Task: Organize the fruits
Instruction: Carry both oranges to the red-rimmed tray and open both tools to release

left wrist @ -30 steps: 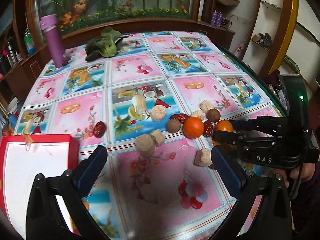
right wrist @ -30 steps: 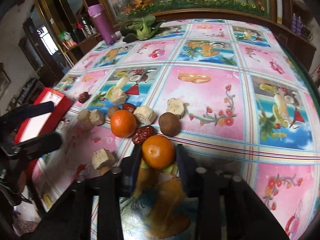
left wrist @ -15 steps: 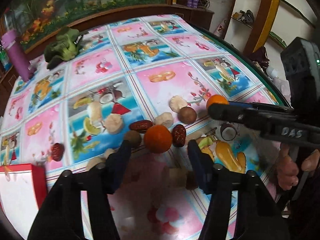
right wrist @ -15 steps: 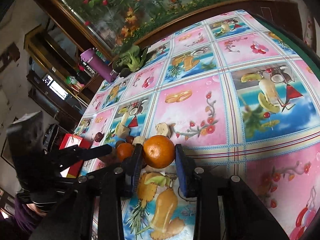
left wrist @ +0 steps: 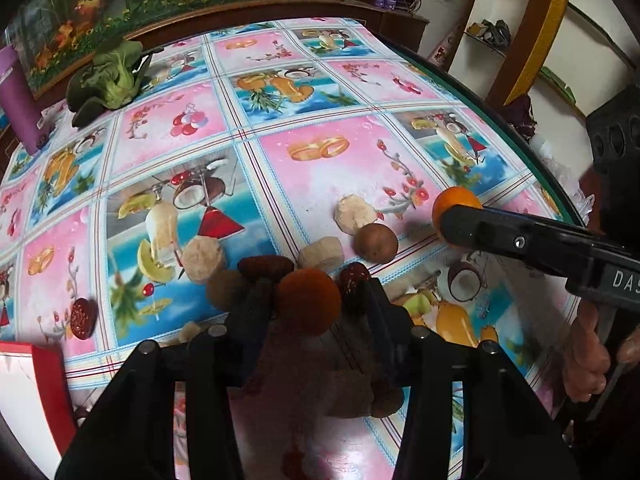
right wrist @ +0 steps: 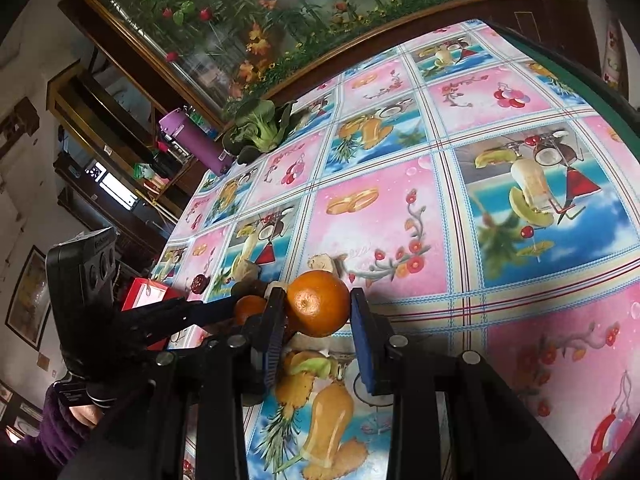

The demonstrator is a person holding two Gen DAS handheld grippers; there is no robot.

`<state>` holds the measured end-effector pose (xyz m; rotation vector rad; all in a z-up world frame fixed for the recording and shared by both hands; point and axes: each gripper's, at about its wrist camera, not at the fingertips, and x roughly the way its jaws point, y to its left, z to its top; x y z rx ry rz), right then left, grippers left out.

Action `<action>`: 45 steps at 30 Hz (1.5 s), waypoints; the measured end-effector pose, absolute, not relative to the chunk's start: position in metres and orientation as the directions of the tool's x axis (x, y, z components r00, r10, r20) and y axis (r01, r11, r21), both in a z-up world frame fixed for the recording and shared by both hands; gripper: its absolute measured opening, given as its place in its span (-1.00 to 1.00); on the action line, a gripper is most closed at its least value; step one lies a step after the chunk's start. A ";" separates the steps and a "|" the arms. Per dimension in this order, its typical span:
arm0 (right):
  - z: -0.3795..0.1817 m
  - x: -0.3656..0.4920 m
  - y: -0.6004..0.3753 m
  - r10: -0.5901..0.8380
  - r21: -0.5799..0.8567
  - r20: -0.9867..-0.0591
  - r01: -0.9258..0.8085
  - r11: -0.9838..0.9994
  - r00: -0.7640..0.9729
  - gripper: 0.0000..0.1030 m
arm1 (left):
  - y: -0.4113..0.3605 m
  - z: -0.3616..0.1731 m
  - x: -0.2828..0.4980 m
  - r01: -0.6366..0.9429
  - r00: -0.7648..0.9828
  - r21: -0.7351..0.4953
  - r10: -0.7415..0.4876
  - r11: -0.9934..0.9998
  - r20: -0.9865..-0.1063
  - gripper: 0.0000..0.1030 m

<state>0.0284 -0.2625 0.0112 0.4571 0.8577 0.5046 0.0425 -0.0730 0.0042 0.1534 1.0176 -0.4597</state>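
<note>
An orange (left wrist: 308,300) lies on the fruit-print tablecloth (left wrist: 320,168), in a cluster of banana chunks, red dates and brown round fruits. My left gripper (left wrist: 314,286) points down over it, and its jaws are closing with that orange between them. A gap still shows beside the right pad. My right gripper (right wrist: 317,300) is shut on a second orange (right wrist: 318,304), held just above the cloth. In the left wrist view that orange (left wrist: 456,204) pokes out behind the right gripper's finger (left wrist: 500,236).
Close around the left fingers lie a date (left wrist: 354,280), a brown fruit (left wrist: 376,242) and banana pieces (left wrist: 322,254). A red box (left wrist: 44,392) stands at the near left. A green vegetable (left wrist: 106,80) and purple bottle (left wrist: 18,100) stand at the back. The table edge (left wrist: 500,116) curves along the right.
My left gripper moved forward and down to the cluster and narrowed from wide open around the orange. The right gripper lifted its orange off the cloth and rolled.
</note>
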 end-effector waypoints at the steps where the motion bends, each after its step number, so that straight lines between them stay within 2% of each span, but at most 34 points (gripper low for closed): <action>1: 0.011 0.028 -0.263 0.587 0.567 -0.591 -0.233 0.790 0.553 -0.39 | -0.072 0.004 0.042 0.437 0.441 -0.094 -0.304 0.895 -0.844 -0.14; 4: 0.012 0.027 -0.263 0.580 0.562 -0.591 -0.230 0.795 0.560 -0.39 | -0.069 0.004 0.040 0.434 0.450 -0.102 -0.314 0.895 -0.836 -0.21; 5: 0.012 0.027 -0.263 0.578 0.561 -0.591 -0.228 0.796 0.563 -0.39 | -0.069 0.004 0.040 0.432 0.453 -0.100 -0.312 0.896 -0.835 -0.31; 13: 0.015 0.024 -0.258 0.564 0.533 -0.587 -0.248 0.809 0.580 -0.39 | -0.056 0.008 0.030 0.388 0.462 -0.143 -0.326 0.910 -0.825 -0.32; 20: 0.024 0.014 -0.241 0.580 0.502 -0.574 -0.311 0.807 0.579 -0.39 | -0.018 0.048 -0.012 0.308 0.568 -0.154 -0.311 0.939 -0.762 -0.32; 29: 0.045 -0.020 -0.137 0.704 0.505 -0.568 -0.495 0.707 0.426 -0.40 | 0.065 0.094 -0.083 0.088 0.729 -0.096 -0.129 0.992 -0.672 -0.32; 38: 0.057 -0.053 -0.003 0.765 0.461 -0.586 -0.667 0.586 0.266 -0.40 | 0.153 0.080 -0.130 -0.114 0.705 -0.062 0.037 0.992 -0.708 -0.32; 45: 0.041 -0.058 0.056 0.749 0.445 -0.632 -0.697 0.562 0.199 -0.40 | 0.198 0.056 -0.147 -0.227 0.658 -0.059 0.108 0.972 -0.745 -0.32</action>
